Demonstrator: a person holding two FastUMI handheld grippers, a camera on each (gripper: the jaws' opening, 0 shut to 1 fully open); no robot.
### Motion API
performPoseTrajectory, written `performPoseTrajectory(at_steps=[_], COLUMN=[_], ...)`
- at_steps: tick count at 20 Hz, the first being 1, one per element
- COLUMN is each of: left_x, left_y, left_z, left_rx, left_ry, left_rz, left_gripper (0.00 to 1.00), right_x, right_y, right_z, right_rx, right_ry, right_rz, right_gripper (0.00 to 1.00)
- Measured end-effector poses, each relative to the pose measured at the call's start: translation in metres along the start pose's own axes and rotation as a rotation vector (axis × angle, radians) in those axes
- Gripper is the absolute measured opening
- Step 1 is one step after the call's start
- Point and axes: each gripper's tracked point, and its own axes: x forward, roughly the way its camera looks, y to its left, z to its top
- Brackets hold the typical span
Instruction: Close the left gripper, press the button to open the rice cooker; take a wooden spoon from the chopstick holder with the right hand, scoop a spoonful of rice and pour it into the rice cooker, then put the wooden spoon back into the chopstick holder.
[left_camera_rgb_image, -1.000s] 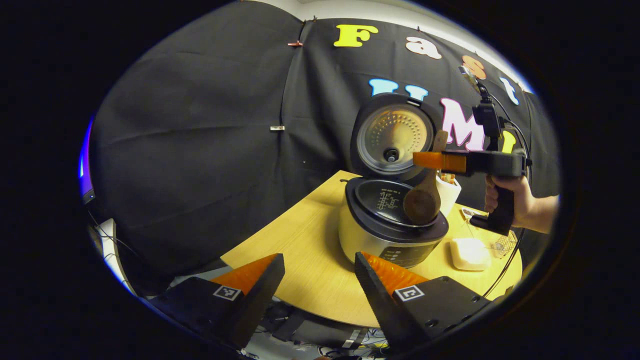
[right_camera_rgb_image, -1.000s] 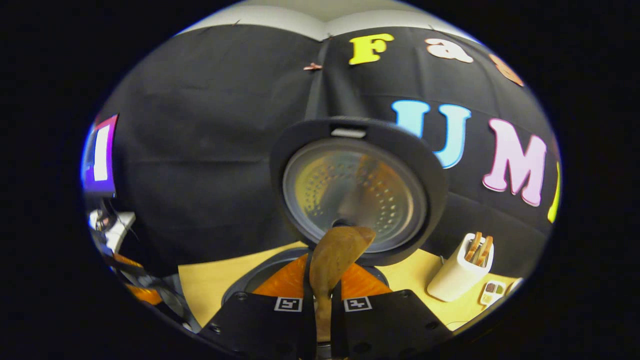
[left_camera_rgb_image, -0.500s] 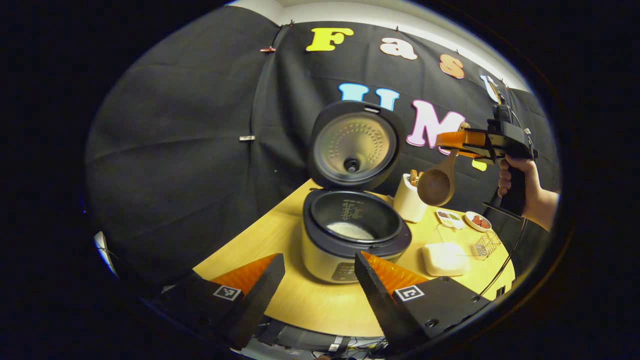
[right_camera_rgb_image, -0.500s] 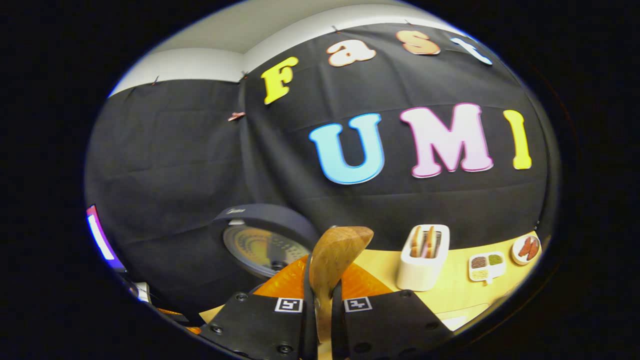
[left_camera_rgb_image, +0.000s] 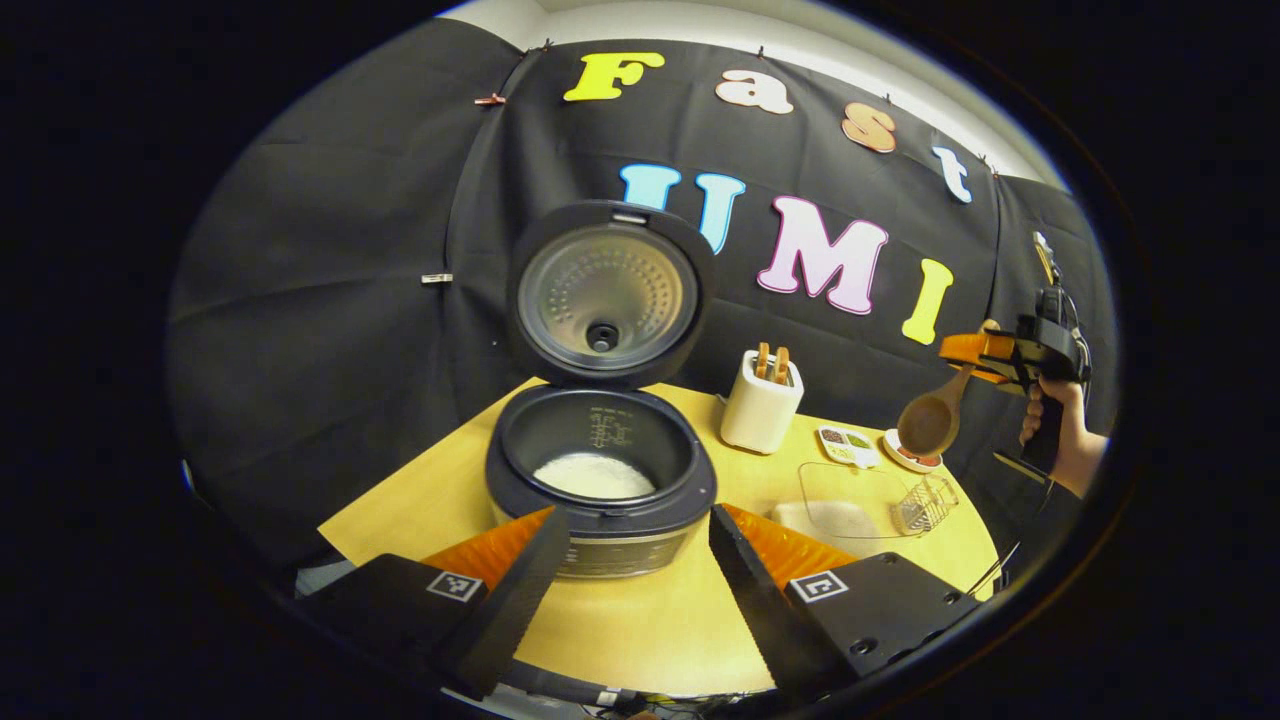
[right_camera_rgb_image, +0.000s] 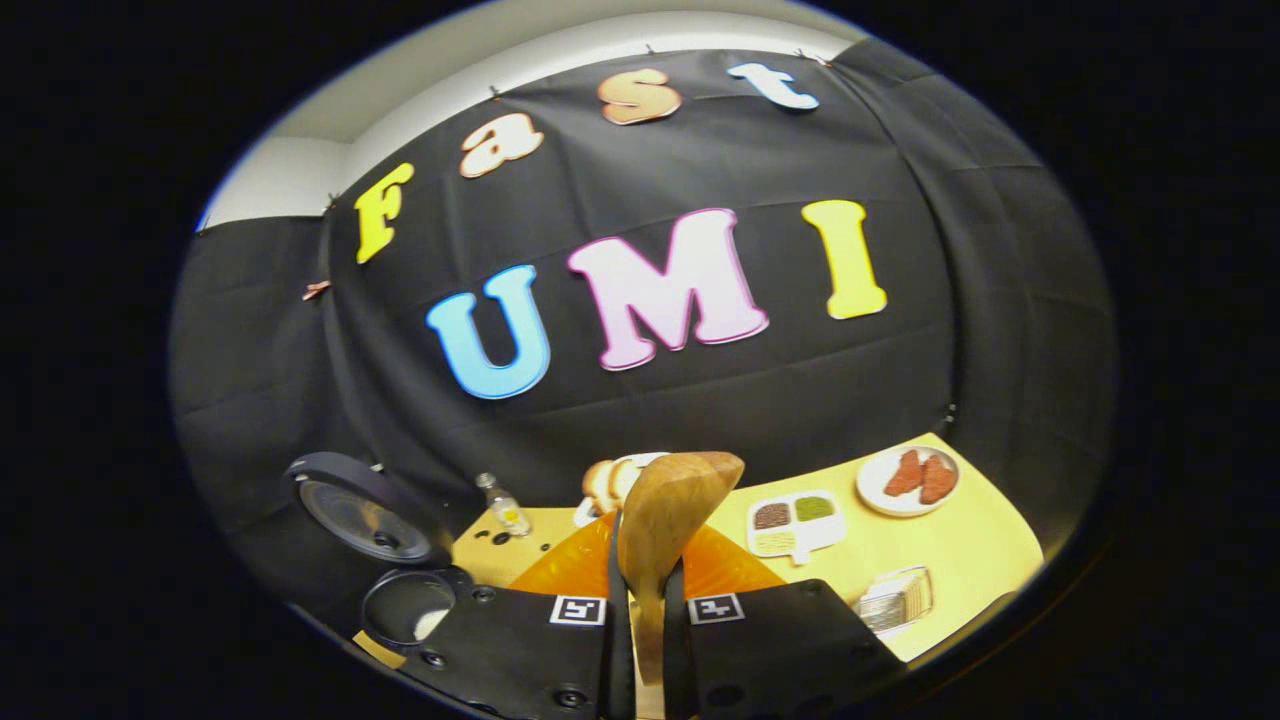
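Observation:
The rice cooker (left_camera_rgb_image: 600, 500) stands open in front of me, lid (left_camera_rgb_image: 605, 295) upright, white rice (left_camera_rgb_image: 593, 476) in the pot. My left gripper (left_camera_rgb_image: 637, 515) is open just before the cooker's front, holding nothing. To the right stands the white chopstick holder (left_camera_rgb_image: 760, 405) with wooden utensils in it. Far right, a hand (left_camera_rgb_image: 1060, 440) holds my right gripper (left_camera_rgb_image: 975, 350), shut on the wooden spoon (left_camera_rgb_image: 930, 420), whose bowl hangs down. In the right gripper view the spoon (right_camera_rgb_image: 665, 520) stands clamped in my right gripper (right_camera_rgb_image: 645, 570), partly hiding the chopstick holder (right_camera_rgb_image: 605, 480); the cooker (right_camera_rgb_image: 405, 605) lies low left.
A clear container of rice (left_camera_rgb_image: 845, 500) and a small wire basket (left_camera_rgb_image: 925, 500) sit right of the cooker. A divided sauce dish (right_camera_rgb_image: 795, 520) and a plate of red food (right_camera_rgb_image: 905, 480) lie near the table's back edge. A small bottle (right_camera_rgb_image: 505, 505) stands by the holder.
The right gripper has carried the spoon from over the cooker's pot away to the right, past the chopstick holder. The left gripper's view has swung right; its jaws stay open.

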Motion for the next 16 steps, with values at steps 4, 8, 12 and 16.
performPoseTrajectory(at_steps=[4, 8, 12, 16], left_x=[0.008, 0.013, 0.010, 0.004], left_y=[-0.034, -0.051, -0.043, -0.032], left_z=[0.005, 0.018, 0.034, 0.041], left_rx=[-0.004, -0.032, -0.036, -0.037], left_ry=[0.003, -0.018, -0.053, -0.067], left_rz=[0.011, 0.055, 0.152, 0.230], left_gripper=[0.96, 0.96, 0.96, 0.96], right_x=[0.002, 0.008, 0.023, 0.035], right_y=[-0.084, -0.154, -0.200, -0.218], right_z=[0.009, 0.001, -0.026, -0.052], right_rx=[0.052, 0.111, 0.134, 0.106], right_ry=[-0.010, -0.001, 0.036, 0.084], right_rz=[-0.104, -0.198, -0.264, -0.266], right_gripper=[0.16, 0.15, 0.15, 0.16])
